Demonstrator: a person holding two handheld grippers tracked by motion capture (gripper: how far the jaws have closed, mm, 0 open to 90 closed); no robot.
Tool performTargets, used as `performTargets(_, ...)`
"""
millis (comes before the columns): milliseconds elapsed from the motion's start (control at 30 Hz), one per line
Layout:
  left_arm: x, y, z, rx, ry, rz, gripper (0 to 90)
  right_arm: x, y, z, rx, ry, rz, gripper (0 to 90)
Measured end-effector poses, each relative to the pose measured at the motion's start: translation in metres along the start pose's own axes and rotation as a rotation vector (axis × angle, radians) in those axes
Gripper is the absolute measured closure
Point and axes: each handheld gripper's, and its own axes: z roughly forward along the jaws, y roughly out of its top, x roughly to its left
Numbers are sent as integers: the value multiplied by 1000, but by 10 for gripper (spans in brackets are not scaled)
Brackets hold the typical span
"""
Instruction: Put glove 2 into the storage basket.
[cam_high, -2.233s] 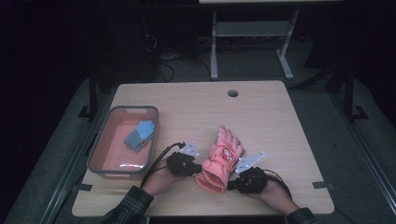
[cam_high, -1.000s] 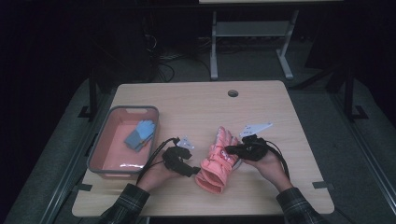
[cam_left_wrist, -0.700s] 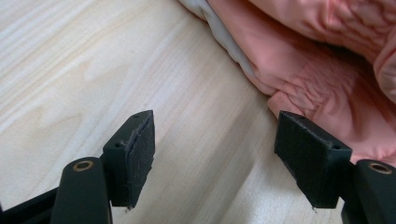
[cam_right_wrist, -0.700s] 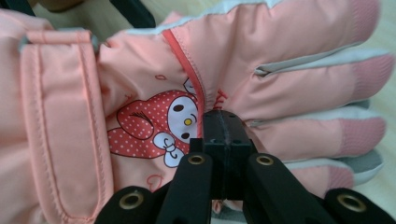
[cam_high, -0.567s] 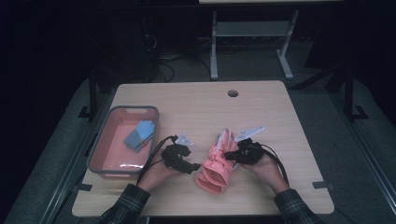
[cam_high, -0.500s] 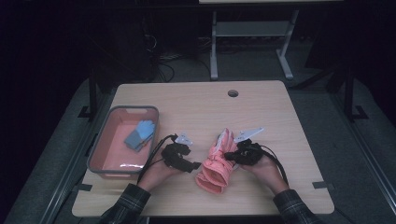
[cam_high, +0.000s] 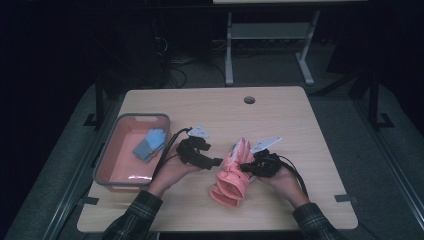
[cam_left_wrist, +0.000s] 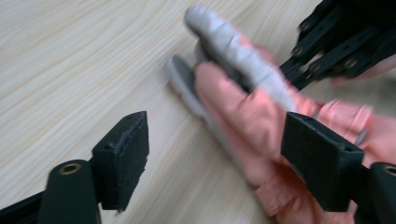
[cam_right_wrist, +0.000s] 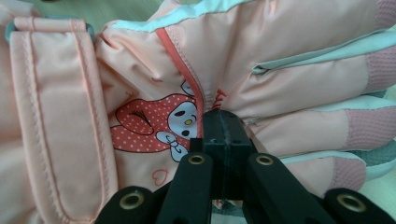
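A pink glove with grey-tipped fingers lies on the wooden table, cuff toward the person. My right gripper is shut on its fabric beside a cartoon patch, and the glove sits close in front of that camera. My left gripper hovers just left of the glove, and its jaws have just been opening. In the left gripper view the glove's fingers lie between and beyond the spread pads, untouched. The right gripper's black linkage shows at the upper right there.
A pink tub with a grey rim stands at the table's left and holds a blue glove. A cable hole sits near the far edge. Both cables trail back toward the person's forearms.
My left gripper has risen and drawn back leftward off the glove with its jaws wider. The right gripper keeps its hold and has barely shifted.
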Motion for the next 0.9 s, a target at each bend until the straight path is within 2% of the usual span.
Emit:
performTargets(133,-4,12,9,5,-32,10,190,0,0,0,0,1,2,900)
performTargets(300,-7,20,25,9,-57,-1,180,0,0,0,0,0,0,900)
performTargets(400,-8,22,34,25,-67,14,180,0,0,0,-3,-1,-7,900)
performTargets(600,-9,18,51,76,-71,15,164,0,0,0,1,-5,-14,900)
performTargets(667,-8,15,57,80,-73,0,157,1,0,0,6,-10,-12,900)
performTargets(767,-3,8,65,84,-105,-43,131,2,-1,0,10,-13,-16,900)
performTargets(900,1,3,70,98,-136,-67,129,3,-2,-1,12,-24,-30,900)
